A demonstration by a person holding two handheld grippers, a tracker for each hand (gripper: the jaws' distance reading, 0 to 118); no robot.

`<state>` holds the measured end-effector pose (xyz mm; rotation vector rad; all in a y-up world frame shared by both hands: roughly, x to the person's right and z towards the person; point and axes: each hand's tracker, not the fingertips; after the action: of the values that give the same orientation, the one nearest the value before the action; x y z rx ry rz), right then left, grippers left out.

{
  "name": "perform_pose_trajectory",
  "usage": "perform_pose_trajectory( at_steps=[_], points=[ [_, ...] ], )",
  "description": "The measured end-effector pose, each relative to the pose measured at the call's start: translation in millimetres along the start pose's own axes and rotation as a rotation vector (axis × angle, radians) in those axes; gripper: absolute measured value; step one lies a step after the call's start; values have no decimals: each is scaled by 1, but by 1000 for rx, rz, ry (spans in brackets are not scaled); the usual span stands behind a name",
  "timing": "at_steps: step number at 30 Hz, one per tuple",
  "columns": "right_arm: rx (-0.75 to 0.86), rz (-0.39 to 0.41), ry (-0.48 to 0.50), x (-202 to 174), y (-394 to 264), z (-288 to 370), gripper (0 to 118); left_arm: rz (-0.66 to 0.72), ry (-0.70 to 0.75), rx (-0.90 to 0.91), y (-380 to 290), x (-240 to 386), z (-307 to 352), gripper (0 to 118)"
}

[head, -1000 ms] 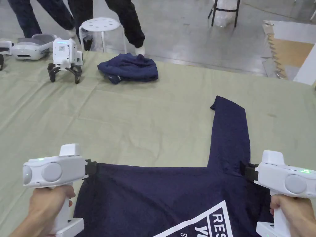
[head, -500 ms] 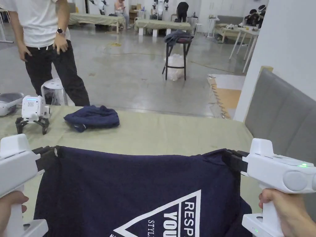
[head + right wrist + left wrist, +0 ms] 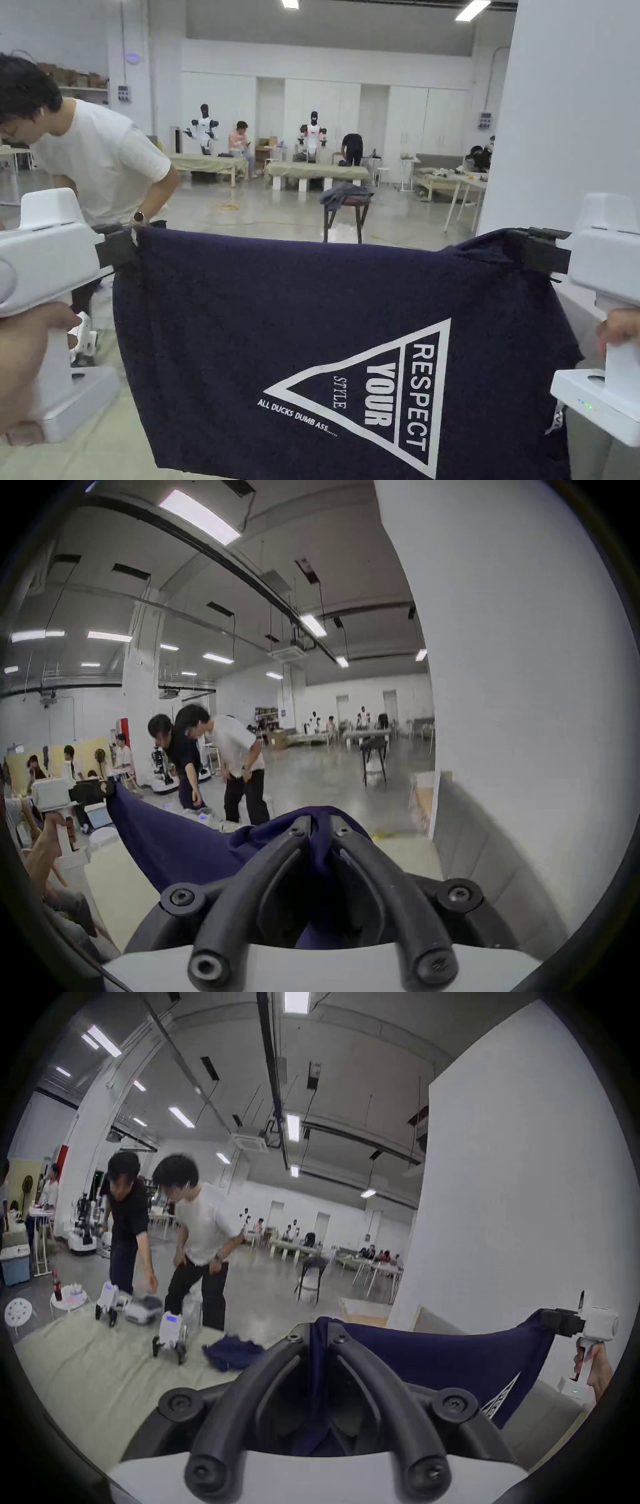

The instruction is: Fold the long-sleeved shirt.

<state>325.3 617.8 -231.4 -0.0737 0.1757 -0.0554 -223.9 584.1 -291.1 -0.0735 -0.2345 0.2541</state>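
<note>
A navy long-sleeved shirt with a white triangle print hangs in the air, stretched flat between my two grippers. My left gripper is shut on its upper left corner, and in the left gripper view the navy cloth runs out from between the closed jaws of that gripper. My right gripper is shut on the upper right corner, where the fabric bunches; the cloth is pinched in its jaws. The shirt's lower edge and sleeves are hidden below the picture.
The table with a pale green cover lies below, bearing a crumpled navy garment and spare white grippers. Two people bend at its far side. A white wall stands at the right, a black stool beyond.
Both grippers have raised the shirt from the table to head height, so it now hangs upright. The head camera has tilted up from the table toward the room.
</note>
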Motion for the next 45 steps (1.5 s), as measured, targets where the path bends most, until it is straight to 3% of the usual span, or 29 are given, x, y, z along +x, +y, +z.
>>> perform_pose_trajectory(
  at_steps=[9,11,22,27,29,34,37,45],
  points=[
    [67,110,-81,-12,134,-23,5,-1,15,63,115,30,-54,13],
    [71,102,-88,-8,155,-37,5,-70,57,72,137,40,-70,13],
    [99,118,-175,3,240,-140,5,-163,111,144,226,56,-164,12],
    [124,133,-193,3,264,-200,5,-193,199,230,240,59,-217,12],
    [137,134,-212,3,272,-227,5,-275,247,225,245,60,-245,12],
    [203,90,-244,7,291,-281,5,-129,224,242,271,47,-295,12],
    [272,144,-250,2,298,-299,5,-148,247,273,280,45,-309,12],
    [304,159,-226,9,271,-311,5,-156,228,272,259,26,-320,12]
  ],
)
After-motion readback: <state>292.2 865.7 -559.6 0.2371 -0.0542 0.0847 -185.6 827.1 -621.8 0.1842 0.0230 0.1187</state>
